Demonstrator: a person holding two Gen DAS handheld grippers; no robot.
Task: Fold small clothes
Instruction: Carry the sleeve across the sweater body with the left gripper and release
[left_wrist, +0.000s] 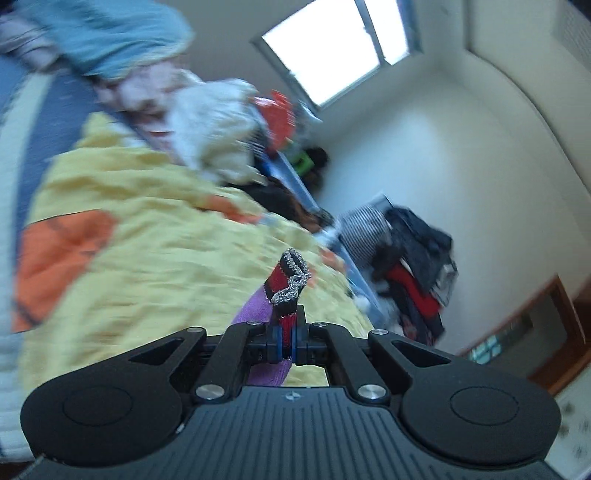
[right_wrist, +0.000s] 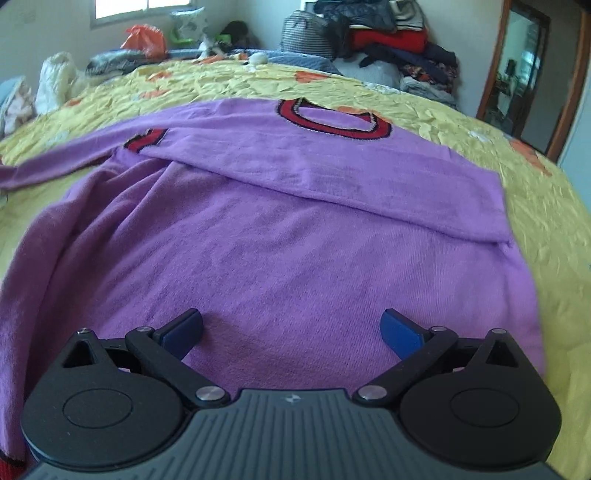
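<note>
A purple knitted sweater (right_wrist: 280, 236) with a red-and-black ribbed collar (right_wrist: 334, 120) is laid flat on a crinkled yellow bedspread with orange patches (right_wrist: 229, 79), one sleeve folded across the chest. The left gripper (left_wrist: 287, 341) is clamped tightly on the red-and-black striped cuff (left_wrist: 290, 286) of a sleeve, lifted off the bedspread. The right gripper (right_wrist: 291, 332) is held with its blue-padded fingers (right_wrist: 400, 332) wide apart just above the sweater's lower body.

One purple sweater (right_wrist: 280, 236), one yellow bedspread (right_wrist: 369, 88), two grippers (left_wrist: 288, 341) (right_wrist: 291, 332), one window (left_wrist: 332, 48)
</note>
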